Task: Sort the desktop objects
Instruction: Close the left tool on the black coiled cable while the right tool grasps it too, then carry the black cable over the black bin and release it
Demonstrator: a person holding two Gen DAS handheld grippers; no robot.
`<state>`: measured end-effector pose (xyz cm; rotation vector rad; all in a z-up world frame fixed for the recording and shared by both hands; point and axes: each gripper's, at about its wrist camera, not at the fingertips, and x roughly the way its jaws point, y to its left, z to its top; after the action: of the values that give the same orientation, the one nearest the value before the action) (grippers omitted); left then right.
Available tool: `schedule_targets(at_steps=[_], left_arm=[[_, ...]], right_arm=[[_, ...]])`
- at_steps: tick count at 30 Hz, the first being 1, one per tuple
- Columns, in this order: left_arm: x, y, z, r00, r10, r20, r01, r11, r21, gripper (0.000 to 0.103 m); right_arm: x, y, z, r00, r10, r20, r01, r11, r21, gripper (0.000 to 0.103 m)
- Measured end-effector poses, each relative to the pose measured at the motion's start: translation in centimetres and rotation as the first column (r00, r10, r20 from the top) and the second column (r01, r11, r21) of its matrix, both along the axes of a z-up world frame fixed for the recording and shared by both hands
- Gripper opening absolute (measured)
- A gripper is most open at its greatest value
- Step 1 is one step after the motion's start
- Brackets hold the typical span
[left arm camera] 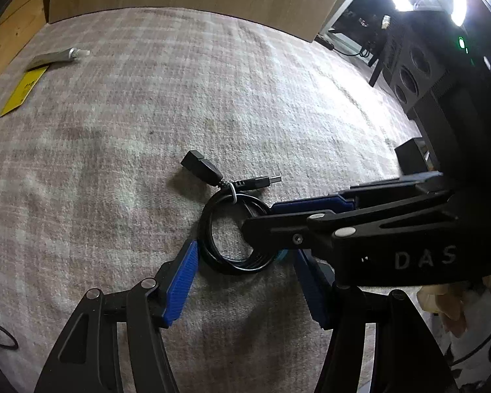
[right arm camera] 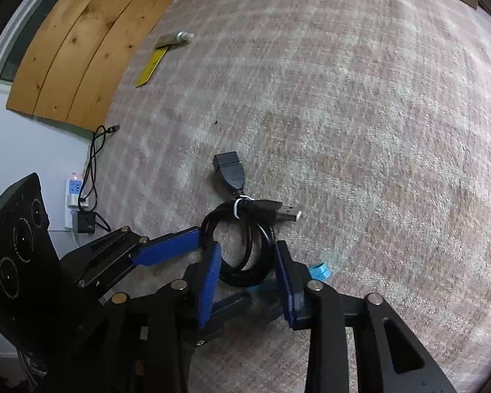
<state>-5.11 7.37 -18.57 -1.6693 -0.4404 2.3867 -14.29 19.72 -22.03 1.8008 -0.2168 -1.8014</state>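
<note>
The USB extension cable (right arm camera: 245,271) lies coiled on the checked cloth (right arm camera: 360,150) right under both of your tools, at the near middle of the surface. Your right gripper (right arm camera: 248,245) stands partly apart astride the right-hand bundle of strands. Its left pad sits inside the loop with cloth showing between it and the strands. Its right pad is just outside them, so it has not clamped the cable. Your left gripper (left arm camera: 245,250) is spread wider and stands astride the whole coil. Its left pad is just beside the coil's outer edge, and its other finger is partly hidden behind the right tool, so it grips nothing.

A light-blue strap (right arm camera: 320,270) pokes out from under the coil beside your right gripper's right finger. Just beyond the loop, a white twist tie (left arm camera: 234,193) binds the strands. From there the black socket end (left arm camera: 201,163) points away from you and the metal plug (right arm camera: 288,213) lies sideways.

Well beyond, near the far left edge of the cloth, lies a small metal tube (left arm camera: 59,57), its flat end touching the corner of a yellow card (left arm camera: 24,90). Past the cloth's edge runs a wooden board (right arm camera: 81,42).
</note>
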Motion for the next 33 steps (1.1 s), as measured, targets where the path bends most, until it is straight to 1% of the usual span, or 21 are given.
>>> schedule_targets(at_steps=[1, 4, 6, 12, 18, 26, 30, 33], left_arm=[[0.1, -0.1, 0.2, 1.000, 0.006, -0.005, -0.006, 1.000, 0.003, 0.062], [0.4, 0.0, 1.1, 1.000, -0.004, -0.022, 0.004, 1.000, 0.002, 0.063], [0.5, 0.1, 1.8, 0.999, -0.007, -0.033, 0.007, 1.000, -0.007, 0.063], [0.3, 1.2, 3.9, 0.997, -0.017, -0.070, 0.016, 1.000, -0.017, 0.063], [-0.3, 3.7, 6.0, 0.992, -0.053, -0.112, 0.050, 0.998, -0.026, 0.063], [-1.9, 9.5, 8.5, 0.977, -0.141, -0.161, 0.139, 0.990, -0.020, 0.063], [-2.7, 13.6, 9.7, 0.960, -0.206, -0.188, 0.207, 0.978, -0.016, 0.063], [-3.2, 17.1, 10.8, 0.943, -0.259, -0.210, 0.262, 0.965, -0.011, 0.063]], right_arm=[[0.1, 0.3, -0.1, 1.000, -0.009, 0.001, 0.009, 1.000, -0.003, 0.021], [0.3, 1.4, 0.2, 0.999, -0.047, 0.003, 0.047, 0.998, -0.044, 0.018], [0.4, 1.4, 0.7, 0.998, -0.058, -0.015, 0.057, 0.997, -0.049, 0.015], [0.7, 3.2, 2.8, 0.994, -0.096, -0.053, 0.090, 0.991, -0.099, 0.014], [1.2, 5.5, 4.9, 0.987, -0.137, -0.089, 0.126, 0.985, -0.122, 0.014], [2.5, 11.4, 8.1, 0.963, -0.229, -0.142, 0.209, 0.968, -0.138, 0.014], [3.6, 15.9, 9.4, 0.940, -0.298, -0.167, 0.277, 0.951, -0.141, 0.014], [4.7, 19.5, 10.6, 0.918, -0.351, -0.186, 0.328, 0.934, -0.144, 0.014]])
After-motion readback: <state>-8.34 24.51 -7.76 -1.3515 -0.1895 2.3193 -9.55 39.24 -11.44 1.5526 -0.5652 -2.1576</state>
